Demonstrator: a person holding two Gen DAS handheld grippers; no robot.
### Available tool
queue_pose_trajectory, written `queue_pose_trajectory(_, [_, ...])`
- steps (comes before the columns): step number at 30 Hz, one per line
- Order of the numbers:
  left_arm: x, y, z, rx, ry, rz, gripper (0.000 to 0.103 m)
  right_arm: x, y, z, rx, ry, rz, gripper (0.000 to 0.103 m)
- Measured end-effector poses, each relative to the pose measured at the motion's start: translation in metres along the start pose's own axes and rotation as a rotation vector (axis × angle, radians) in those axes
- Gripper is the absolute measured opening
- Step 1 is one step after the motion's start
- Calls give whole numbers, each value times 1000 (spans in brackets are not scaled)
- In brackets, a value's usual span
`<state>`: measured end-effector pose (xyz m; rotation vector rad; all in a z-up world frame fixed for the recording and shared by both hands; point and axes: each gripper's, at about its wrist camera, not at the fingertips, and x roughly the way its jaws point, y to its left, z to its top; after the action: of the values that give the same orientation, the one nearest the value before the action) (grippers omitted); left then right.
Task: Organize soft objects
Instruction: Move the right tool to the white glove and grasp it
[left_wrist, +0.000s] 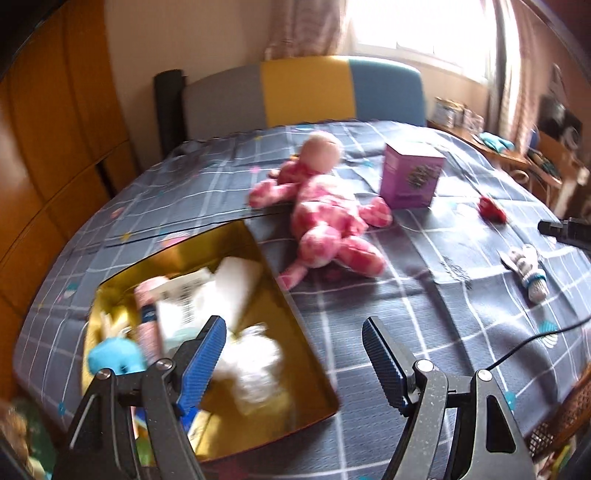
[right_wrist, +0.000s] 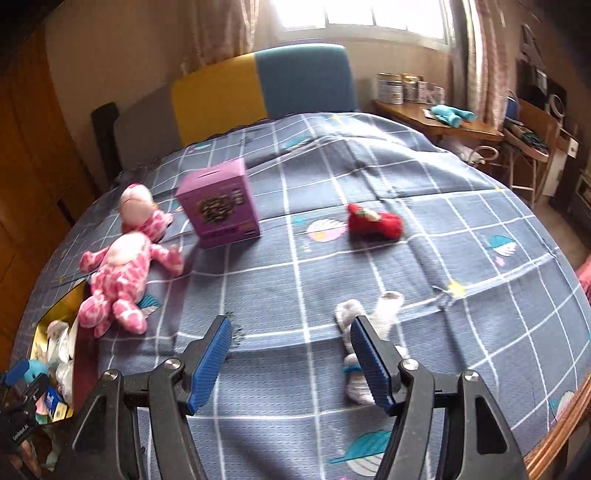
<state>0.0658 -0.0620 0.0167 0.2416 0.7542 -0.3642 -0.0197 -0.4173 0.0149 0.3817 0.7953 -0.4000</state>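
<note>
A pink and white plush toy lies on the checked bedspread beside a gold-lined box; it also shows in the right wrist view. The box holds a white fluffy item, a blue plush and several packets. A grey and white sock lies under my right gripper, which is open and empty. A red soft item lies farther off. My left gripper is open and empty over the box's right edge.
A purple carton stands upright near the plush toy. A black cable crosses the bedspread at right. A headboard stands behind, and a wooden side table with tins at the back right.
</note>
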Motion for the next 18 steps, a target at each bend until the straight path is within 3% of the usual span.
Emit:
queue_pose_trajectory(4, [16, -34, 11, 68, 22, -59, 77, -5, -48, 10, 94, -6, -81, 68])
queue_pose_trajectory(8, [28, -67, 22, 133, 28, -108, 77, 2, -85, 18, 166, 49, -138, 68])
queue_pose_trajectory(15, [50, -119, 43, 217, 69, -188, 77, 54, -88, 7, 138, 282, -18, 68])
queue_pose_trajectory(18, [58, -139, 51, 227, 76, -230, 77, 76, -75, -1, 63, 361, -27, 68])
